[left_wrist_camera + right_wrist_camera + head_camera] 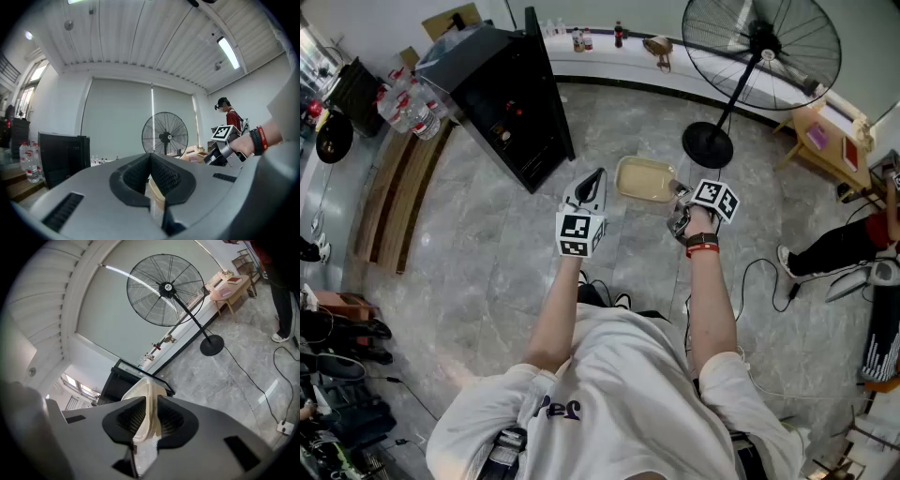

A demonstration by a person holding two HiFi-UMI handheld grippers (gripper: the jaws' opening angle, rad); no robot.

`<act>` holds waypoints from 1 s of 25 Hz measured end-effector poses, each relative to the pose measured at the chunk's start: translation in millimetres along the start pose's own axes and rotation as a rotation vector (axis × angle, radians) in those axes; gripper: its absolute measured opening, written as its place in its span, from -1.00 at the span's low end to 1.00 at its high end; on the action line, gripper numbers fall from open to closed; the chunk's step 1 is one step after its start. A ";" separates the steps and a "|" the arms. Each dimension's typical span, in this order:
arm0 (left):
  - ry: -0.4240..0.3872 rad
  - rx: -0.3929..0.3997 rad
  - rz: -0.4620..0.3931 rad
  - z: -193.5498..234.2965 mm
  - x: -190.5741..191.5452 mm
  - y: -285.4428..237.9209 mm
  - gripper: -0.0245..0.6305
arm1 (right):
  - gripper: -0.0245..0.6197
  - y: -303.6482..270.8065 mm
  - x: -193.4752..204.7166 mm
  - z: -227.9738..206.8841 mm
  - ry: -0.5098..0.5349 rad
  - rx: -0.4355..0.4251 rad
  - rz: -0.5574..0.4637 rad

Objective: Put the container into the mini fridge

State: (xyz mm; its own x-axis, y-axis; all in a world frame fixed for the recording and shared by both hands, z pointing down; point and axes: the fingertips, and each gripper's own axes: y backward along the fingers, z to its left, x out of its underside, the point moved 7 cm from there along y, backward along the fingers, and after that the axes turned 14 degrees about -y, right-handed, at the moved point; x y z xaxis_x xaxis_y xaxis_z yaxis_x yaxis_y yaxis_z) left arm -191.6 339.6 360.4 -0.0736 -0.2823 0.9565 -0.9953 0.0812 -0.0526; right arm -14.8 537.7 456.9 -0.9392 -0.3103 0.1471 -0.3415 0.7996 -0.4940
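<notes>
The beige container (643,180) hangs in the air over the grey floor. My right gripper (677,195) is shut on its right rim, and in the right gripper view the pale rim (146,391) sits pinched between the pads. My left gripper (596,178) is held just left of the container, a small gap apart, with its jaws together. Its tips meet in the left gripper view (151,158), and a strip of the beige container (157,193) shows through the slit below them. The black mini fridge (508,103) stands ahead to the left, also seen as a dark box (63,157) and behind the container (123,373).
A tall standing fan (752,45) with a round base (707,145) stands ahead on the right. A wooden table (827,133) and another person's leg (844,246) are at the right. Water bottles (405,105) sit left of the fridge. A cable (766,281) crosses the floor.
</notes>
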 end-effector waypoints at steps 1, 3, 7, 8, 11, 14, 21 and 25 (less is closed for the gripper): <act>0.004 0.005 0.005 -2.1 1.3 -0.1 -0.86 | -0.64 0.3 1.3 -1.5 -0.004 0.001 0.003; 0.011 0.012 0.011 -4.9 3.2 -0.6 -0.87 | -0.64 -0.2 4.0 -3.8 -0.011 0.004 0.010; 0.032 0.007 0.009 -1.2 4.9 -5.6 -0.87 | -0.64 -7.0 6.3 -5.6 -0.018 0.007 0.022; 0.035 0.004 0.009 0.8 6.0 -8.4 -0.86 | -0.64 -10.1 5.1 -6.7 -0.021 0.007 0.023; 0.039 0.005 0.016 5.8 11.5 -21.1 -0.87 | -0.64 -20.3 -3.2 -10.8 -0.048 -0.002 0.023; 0.039 0.012 0.025 13.4 18.4 -42.1 -0.87 | -0.64 -35.4 -18.5 -9.8 -0.099 -0.012 0.010; 0.061 0.025 0.017 47.7 27.9 -107.8 -0.87 | -0.64 -82.1 -61.4 14.9 -0.113 0.000 0.006; 0.053 0.036 0.019 71.2 35.7 -152.4 -0.87 | -0.64 -121.0 -88.3 26.9 -0.127 -0.001 0.017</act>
State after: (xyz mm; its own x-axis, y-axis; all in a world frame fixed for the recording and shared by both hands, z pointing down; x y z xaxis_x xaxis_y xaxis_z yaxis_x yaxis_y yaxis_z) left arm -47.1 249.0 382.1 -0.0897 -0.2304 0.9690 -0.9955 0.0510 -0.0801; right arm 110.4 454.5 480.6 -0.9329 -0.3590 0.0288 -0.3254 0.8060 -0.4944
